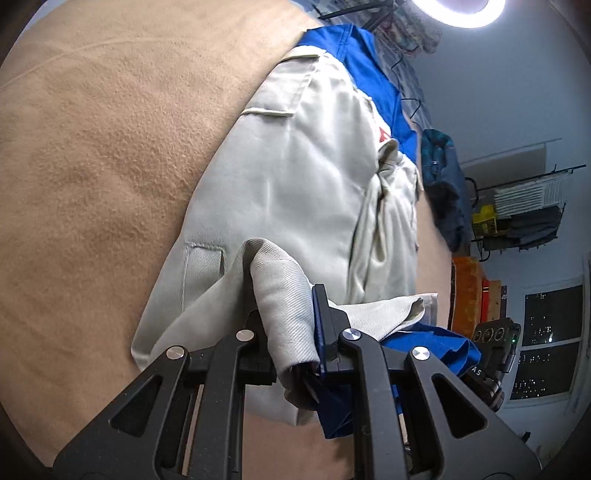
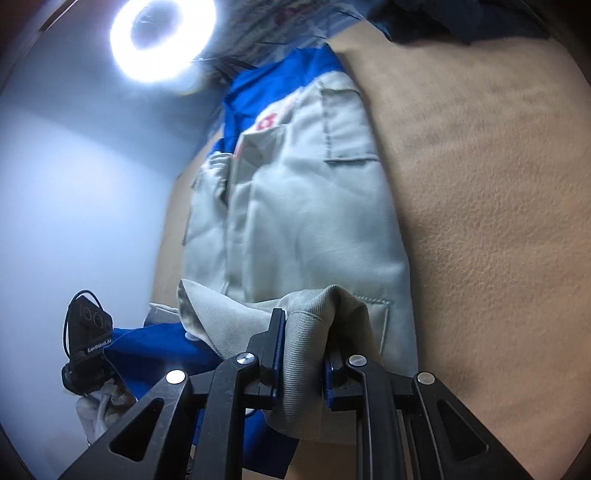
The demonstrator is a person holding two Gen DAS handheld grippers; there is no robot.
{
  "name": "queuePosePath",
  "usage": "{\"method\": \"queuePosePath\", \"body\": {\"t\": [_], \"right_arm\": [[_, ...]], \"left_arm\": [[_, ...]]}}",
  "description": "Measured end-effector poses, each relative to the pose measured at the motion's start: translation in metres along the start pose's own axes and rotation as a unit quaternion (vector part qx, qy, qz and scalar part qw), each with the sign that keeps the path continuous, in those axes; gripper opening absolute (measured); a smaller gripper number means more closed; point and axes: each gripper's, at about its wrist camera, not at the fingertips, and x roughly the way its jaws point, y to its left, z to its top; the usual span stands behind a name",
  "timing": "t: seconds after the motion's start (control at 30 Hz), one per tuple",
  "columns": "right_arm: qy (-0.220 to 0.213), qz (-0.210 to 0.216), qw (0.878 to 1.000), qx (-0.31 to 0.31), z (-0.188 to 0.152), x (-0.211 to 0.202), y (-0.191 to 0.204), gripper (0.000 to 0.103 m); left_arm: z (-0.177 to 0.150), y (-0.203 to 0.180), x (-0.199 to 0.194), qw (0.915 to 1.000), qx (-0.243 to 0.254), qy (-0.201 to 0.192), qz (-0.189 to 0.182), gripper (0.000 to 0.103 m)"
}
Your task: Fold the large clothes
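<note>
A grey and blue work jacket [image 1: 295, 177] lies along a tan blanket [image 1: 92, 166], its flap pockets and a red logo facing up. My left gripper [image 1: 286, 325] is shut on a bunched fold of the jacket's grey hem, with blue lining hanging beside it. In the right wrist view the same jacket [image 2: 295, 221] stretches away from me. My right gripper [image 2: 304, 347] is shut on another bunch of the grey hem. Each wrist view shows the other gripper's camera at its lower edge.
A bright ring light [image 1: 458, 11] shines overhead. A dark blue garment [image 1: 443, 184] lies at the blanket's far edge. A rack with folded items [image 1: 524, 210], orange boxes [image 1: 469, 291] and a dark window [image 1: 546, 339] stand beyond. A pale wall [image 2: 74, 203] is to the left in the right wrist view.
</note>
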Motion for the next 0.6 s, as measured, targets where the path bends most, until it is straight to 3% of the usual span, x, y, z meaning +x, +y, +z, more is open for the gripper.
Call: {"method": "queuePosePath", "body": {"t": [0.2, 0.3, 0.37, 0.4, 0.47, 0.53, 0.6], "right_arm": [[0.003, 0.010, 1.000, 0.007, 0.003, 0.005, -0.004, 0.019], [0.003, 0.017, 1.000, 0.005, 0.001, 0.001, -0.003, 0.026], [0.001, 0.033, 0.999, 0.009, 0.001, -0.005, -0.004, 0.044], [-0.003, 0.041, 0.999, 0.013, 0.001, -0.009, -0.005, 0.053], [-0.024, 0.056, 0.998, 0.024, 0.002, -0.020, -0.004, 0.082], [-0.037, 0.061, 0.997, 0.026, 0.004, -0.032, -0.003, 0.088], [-0.050, 0.065, 0.996, 0.019, 0.006, -0.045, -0.002, 0.087]], "left_arm": [[0.006, 0.005, 0.009, 0.9999, -0.002, 0.012, -0.011, 0.013], [0.007, 0.005, 0.007, 0.9997, -0.007, 0.020, -0.013, 0.019], [0.009, 0.006, 0.003, 0.9992, -0.016, 0.024, -0.026, 0.027], [0.010, 0.007, 0.001, 0.9987, -0.025, 0.027, -0.034, 0.040], [0.012, 0.011, -0.005, 0.9971, -0.044, 0.020, -0.058, 0.053], [0.016, 0.013, -0.014, 0.9934, -0.066, 0.013, -0.093, 0.053], [0.020, 0.012, -0.021, 0.9924, -0.069, 0.013, -0.101, 0.055]]}}
